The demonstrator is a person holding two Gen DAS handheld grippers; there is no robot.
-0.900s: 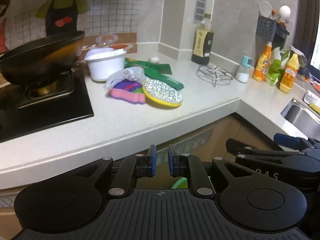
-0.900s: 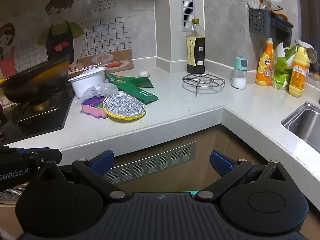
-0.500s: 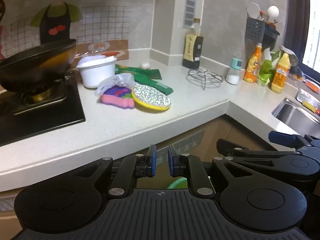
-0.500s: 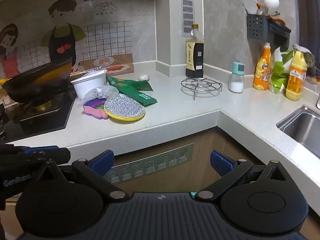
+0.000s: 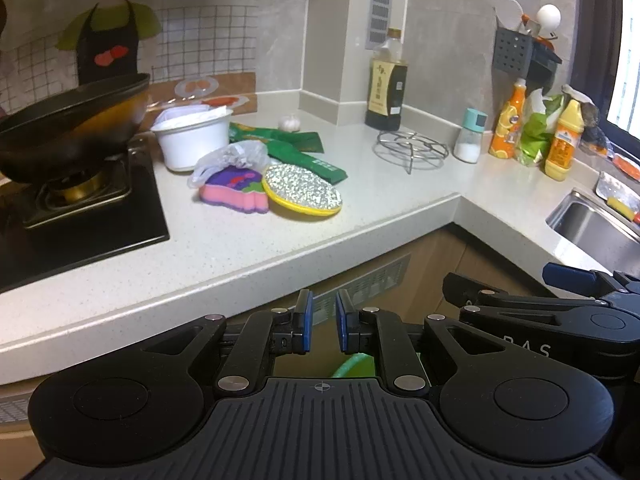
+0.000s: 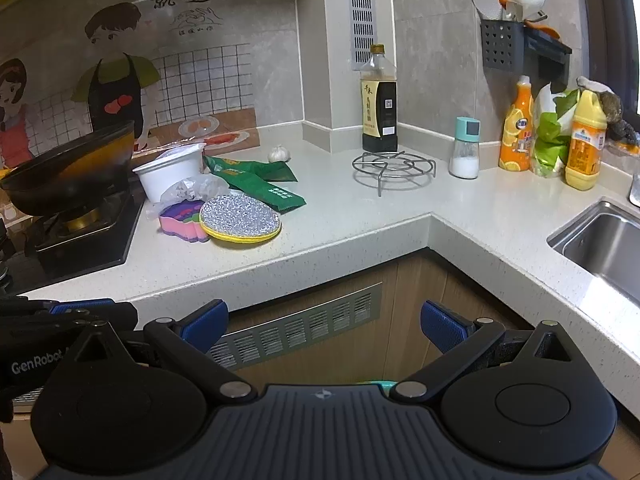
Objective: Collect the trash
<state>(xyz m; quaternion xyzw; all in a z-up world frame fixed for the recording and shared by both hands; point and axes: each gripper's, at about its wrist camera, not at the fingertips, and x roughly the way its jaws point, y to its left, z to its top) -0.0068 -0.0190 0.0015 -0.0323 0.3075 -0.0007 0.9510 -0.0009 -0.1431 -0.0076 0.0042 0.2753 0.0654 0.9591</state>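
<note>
On the counter lie a white plastic tub, a crumpled clear plastic bag, green packets, a pink and purple sponge and a round glittery scrub pad. My left gripper is nearly shut with nothing between its pads, below the counter edge. My right gripper is open and empty, also below the counter edge. A green bin rim shows under the left gripper.
A black wok sits on the gas hob at the left. A dark sauce bottle, a wire trivet, a salt shaker and detergent bottles stand further back. A steel sink is at the right.
Both grippers have drawn back and up a little from the counter, so the counter items look smaller and lower. The jaws have not changed.
</note>
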